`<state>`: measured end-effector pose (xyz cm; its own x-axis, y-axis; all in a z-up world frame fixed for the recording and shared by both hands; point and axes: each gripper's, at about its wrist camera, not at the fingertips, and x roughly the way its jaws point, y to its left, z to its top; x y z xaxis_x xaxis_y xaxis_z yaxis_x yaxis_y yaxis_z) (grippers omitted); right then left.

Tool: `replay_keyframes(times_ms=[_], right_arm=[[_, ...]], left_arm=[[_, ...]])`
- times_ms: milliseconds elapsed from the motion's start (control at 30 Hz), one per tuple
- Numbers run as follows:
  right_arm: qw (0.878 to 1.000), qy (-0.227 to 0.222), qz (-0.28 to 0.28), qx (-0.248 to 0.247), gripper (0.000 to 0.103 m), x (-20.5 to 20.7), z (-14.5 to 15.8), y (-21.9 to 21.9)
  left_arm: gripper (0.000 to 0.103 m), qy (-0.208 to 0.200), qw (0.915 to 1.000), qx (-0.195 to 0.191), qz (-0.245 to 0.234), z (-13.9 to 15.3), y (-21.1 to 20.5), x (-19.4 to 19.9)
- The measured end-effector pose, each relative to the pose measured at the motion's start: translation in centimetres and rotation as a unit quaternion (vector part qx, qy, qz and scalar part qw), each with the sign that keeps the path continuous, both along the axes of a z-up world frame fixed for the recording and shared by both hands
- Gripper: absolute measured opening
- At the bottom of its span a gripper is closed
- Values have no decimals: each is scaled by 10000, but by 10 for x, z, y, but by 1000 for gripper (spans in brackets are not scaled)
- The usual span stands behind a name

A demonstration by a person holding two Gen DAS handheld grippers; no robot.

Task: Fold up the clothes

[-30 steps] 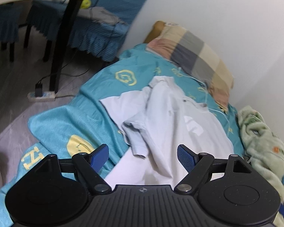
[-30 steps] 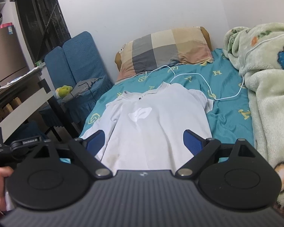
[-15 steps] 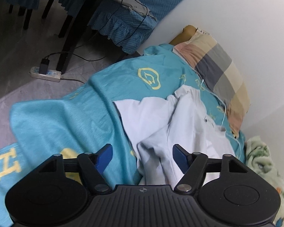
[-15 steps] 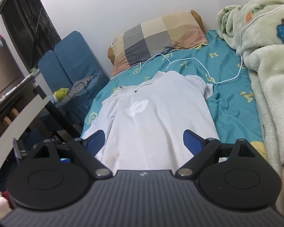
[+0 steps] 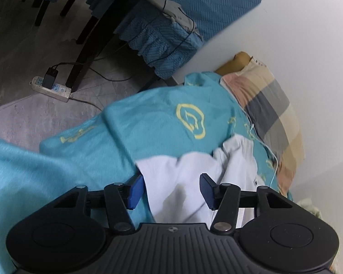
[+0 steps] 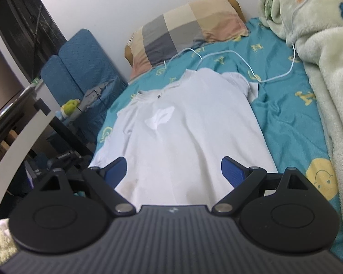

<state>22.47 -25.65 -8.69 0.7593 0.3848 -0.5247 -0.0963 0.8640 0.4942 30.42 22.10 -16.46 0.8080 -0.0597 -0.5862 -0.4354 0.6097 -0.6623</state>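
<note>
So the left gripper (image 5: 169, 190) is dropping in way closer than it was a second ago. Back then it was hanging high enough to see most of the white short-sleeved polo shirt (image 6: 189, 137); now it's sitting right down over the shirt's left side, with the flipped-over sleeve area (image 5: 194, 173) filling the gap between its blue fingers (image 5: 135, 191). Those fingers are standing wide apart with nothing pinched. The fabric is under them, not in them, as far as I can tell.

The right gripper (image 6: 173, 171) is barely shifting by comparison, just tilting a little. It's hovering over the bottom hem of the shirt, fingers spread wide too, empty.

The shirt itself is lying front-up along the middle of the bed with the teal patterned sheet (image 6: 285, 118), collar pointing toward the head end where the checked pillow (image 6: 185, 25) is, hem at the foot end near the grippers. Its body is mostly flat; the sleeve on the left edge of the bed is looking rumpled and doubled over, and the other sleeve is lying out flat toward the fluffy green blanket (image 6: 327, 45).

My read: the left one is lining up to grab that sleeve or side edge for a fold inward, but nothing is closed on cloth at this point.

Containers: not seeing any here, no basket or box for the clothes. A white cable (image 6: 251, 68) is looping across the sheet near the collar, so that could snag.
</note>
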Motion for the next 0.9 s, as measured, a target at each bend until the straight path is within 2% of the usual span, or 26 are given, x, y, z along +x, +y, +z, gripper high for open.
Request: replay_keyframes(times_ms=[100,167,233,367,467,600,700,900], right_arm=[[10000,63,-1,38,91,3,-4,1],[10000,67,3,-10,91,5,-5,2],[9999,84,6,-61,91,5,-6,4],[9999,117,26,-88,91,6,-8,7],[9999,109,43,-98,91,5,-8,7],[9999,126,45,-90,91,5,-8,7],[9998,175,16,-135,91,10,-12,8],[9992,334,-21,-236,91,25,-24,9]], left_arm=[[31,142,9999,63,-62,0,2,10],[7,169,9998,104,-97,1,5,13],[3,173,9997,116,-131,2,7,14],[1,52,9994,304,-183,16,12,12],[1,-121,9980,610,-99,39,20,17],[1,-254,9930,1150,90,82,34,42],[1,-317,9841,1731,220,114,42,72],[1,182,9711,2325,499,119,59,132]])
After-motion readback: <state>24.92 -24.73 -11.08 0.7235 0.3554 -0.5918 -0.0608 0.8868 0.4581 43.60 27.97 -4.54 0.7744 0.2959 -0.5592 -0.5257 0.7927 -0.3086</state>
